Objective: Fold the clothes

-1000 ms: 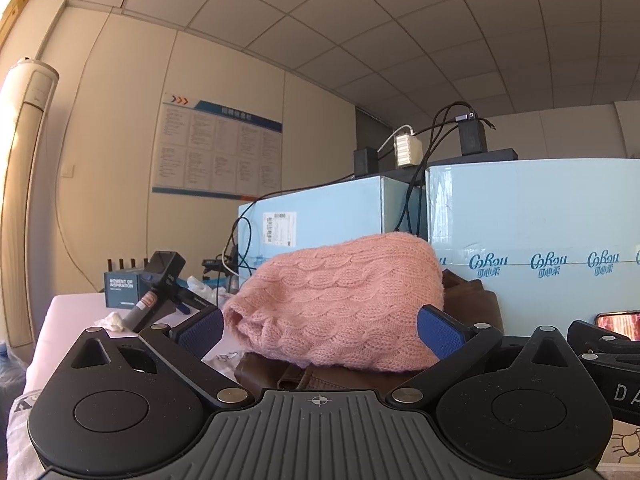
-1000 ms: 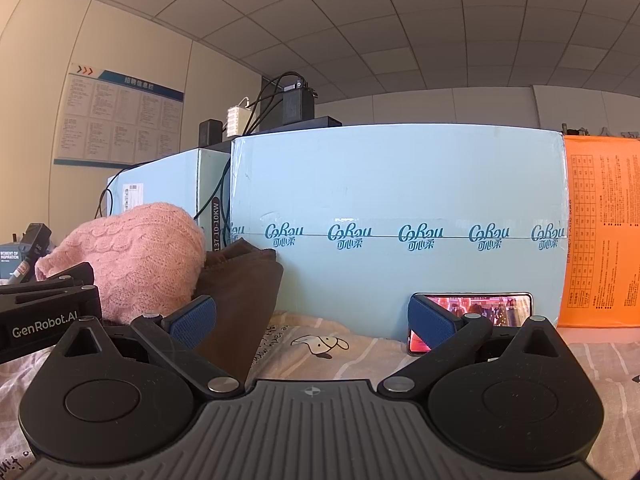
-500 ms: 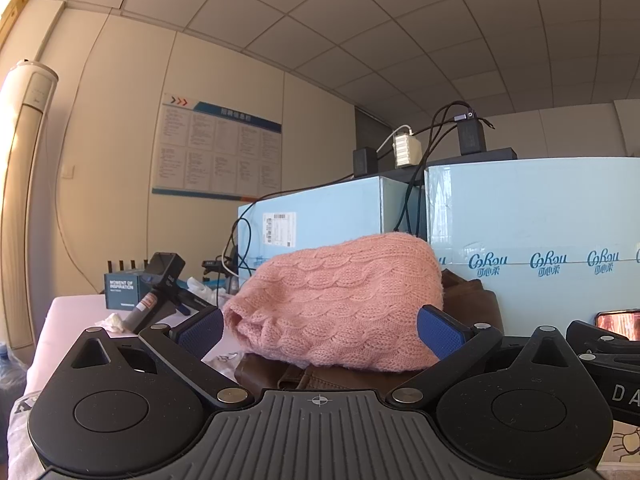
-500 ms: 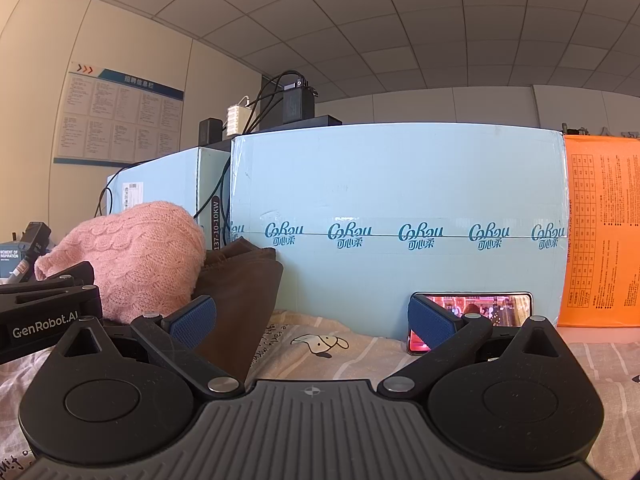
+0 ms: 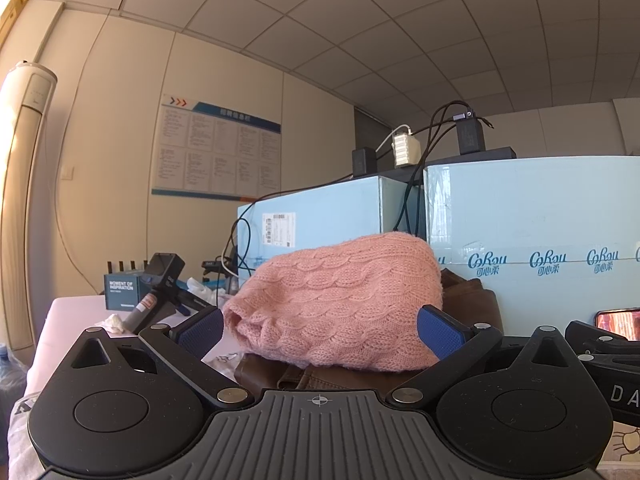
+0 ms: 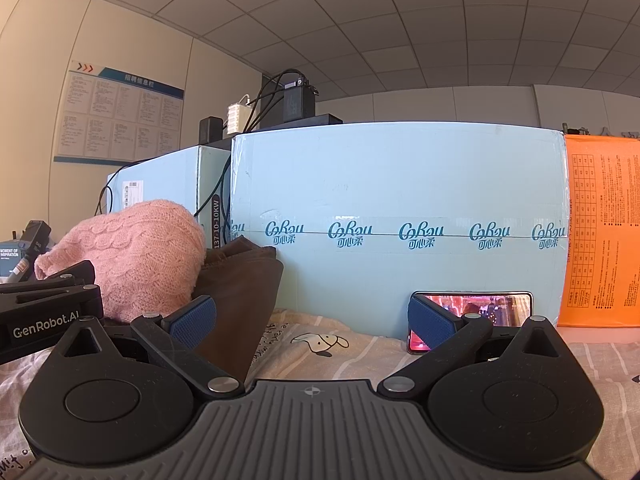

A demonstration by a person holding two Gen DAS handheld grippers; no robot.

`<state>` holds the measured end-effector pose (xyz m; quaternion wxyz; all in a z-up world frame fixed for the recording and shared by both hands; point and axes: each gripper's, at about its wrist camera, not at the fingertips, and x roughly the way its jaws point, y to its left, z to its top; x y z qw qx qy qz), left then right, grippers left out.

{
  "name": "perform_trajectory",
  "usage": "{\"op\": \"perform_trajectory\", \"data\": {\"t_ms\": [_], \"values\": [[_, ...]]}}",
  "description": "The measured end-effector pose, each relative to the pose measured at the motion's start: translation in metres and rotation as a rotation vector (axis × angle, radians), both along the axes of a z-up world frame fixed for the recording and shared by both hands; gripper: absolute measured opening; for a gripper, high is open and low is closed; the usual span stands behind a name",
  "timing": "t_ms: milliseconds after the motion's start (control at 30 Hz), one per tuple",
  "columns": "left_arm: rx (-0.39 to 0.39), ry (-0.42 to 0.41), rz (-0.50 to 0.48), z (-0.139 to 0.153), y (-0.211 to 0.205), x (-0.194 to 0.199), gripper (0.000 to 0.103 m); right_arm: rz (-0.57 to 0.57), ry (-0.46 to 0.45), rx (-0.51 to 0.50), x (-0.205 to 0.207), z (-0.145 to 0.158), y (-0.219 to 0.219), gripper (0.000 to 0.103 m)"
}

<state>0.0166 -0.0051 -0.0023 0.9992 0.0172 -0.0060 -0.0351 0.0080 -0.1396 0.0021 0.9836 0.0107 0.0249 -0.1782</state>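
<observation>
A folded pink cable-knit sweater lies on top of a folded brown garment. Both also show in the right wrist view, the sweater at the left and the brown garment beside it. My left gripper is open and empty, low and level, just in front of the sweater. My right gripper is open and empty, over a striped cloth with a rabbit print. The left gripper's body shows at the left of the right wrist view.
Light blue cartons stand close behind the clothes, with chargers and cables on top. A phone leans against the carton. An orange box stands at the right. A handheld camera and small box lie far left.
</observation>
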Motion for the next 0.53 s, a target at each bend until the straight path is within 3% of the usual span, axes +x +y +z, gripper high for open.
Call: {"op": "perform_trajectory", "data": {"t_ms": [533], "values": [[0.002, 0.001, -0.001, -0.0002, -0.0005, -0.0003, 0.103, 0.003, 0.007, 0.006, -0.0005, -0.0006, -0.0015, 0.103]]}}
